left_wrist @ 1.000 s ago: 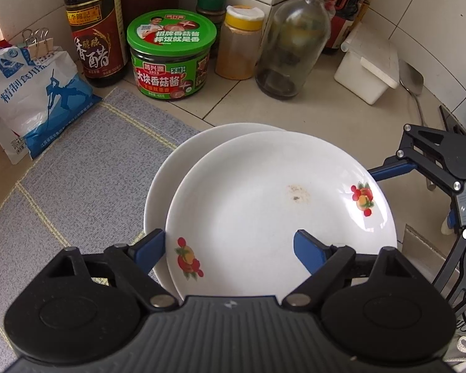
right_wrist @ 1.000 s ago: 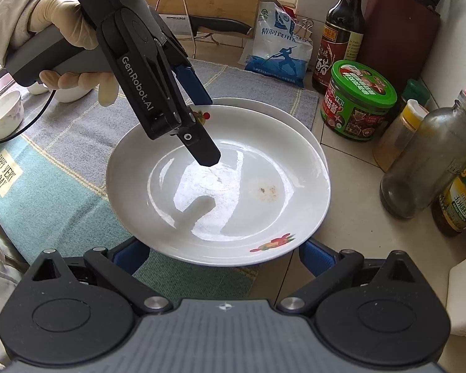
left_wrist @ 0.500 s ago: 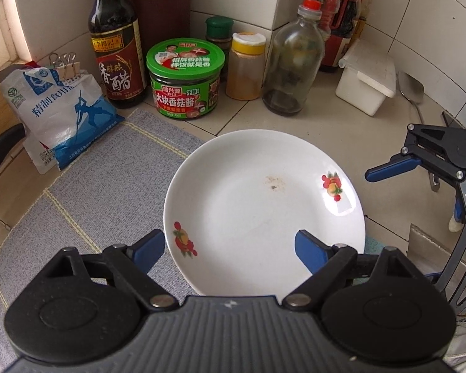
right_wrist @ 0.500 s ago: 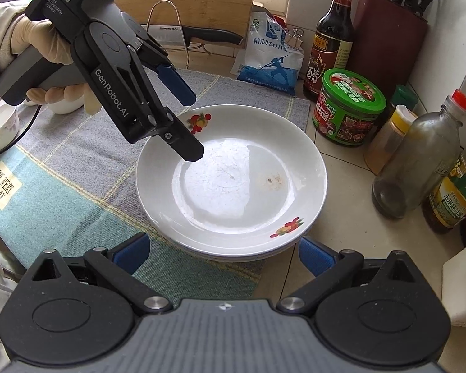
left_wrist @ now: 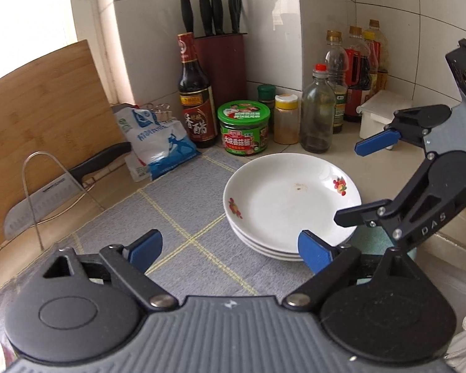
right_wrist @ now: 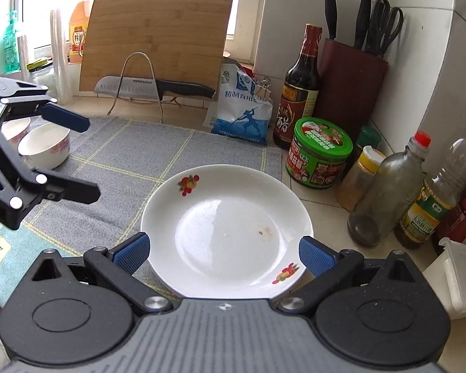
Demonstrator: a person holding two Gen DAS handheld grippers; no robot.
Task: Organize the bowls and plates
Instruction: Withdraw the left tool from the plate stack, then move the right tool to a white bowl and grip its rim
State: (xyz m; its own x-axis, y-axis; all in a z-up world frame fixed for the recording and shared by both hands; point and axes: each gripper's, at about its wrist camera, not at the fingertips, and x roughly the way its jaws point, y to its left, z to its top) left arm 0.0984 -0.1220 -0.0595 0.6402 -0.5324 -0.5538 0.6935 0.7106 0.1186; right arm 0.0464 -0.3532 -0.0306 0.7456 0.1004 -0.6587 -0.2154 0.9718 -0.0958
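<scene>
A stack of white plates (left_wrist: 290,202) with red fruit prints rests at the right edge of the grey mat (left_wrist: 183,205); it also shows in the right wrist view (right_wrist: 226,233). My left gripper (left_wrist: 230,247) is open and empty, drawn back to the left of the stack. My right gripper (right_wrist: 223,251) is open, its blue pads either side of the stack's near rim, holding nothing. Two white bowls (right_wrist: 45,144) stand on the mat at the far left, behind the left gripper (right_wrist: 62,158).
Along the wall stand a vinegar bottle (left_wrist: 195,93), a green-lidded jar (left_wrist: 244,127), a spice shaker (left_wrist: 285,118), oil bottles (left_wrist: 317,108), a knife block (left_wrist: 220,59), a salt bag (left_wrist: 158,143), a cutting board (left_wrist: 46,118) and a knife in a wire rack (left_wrist: 65,183).
The top plate has been set down on the stack and let go. Both grippers have pulled back and up from the plates; the left one moved left.
</scene>
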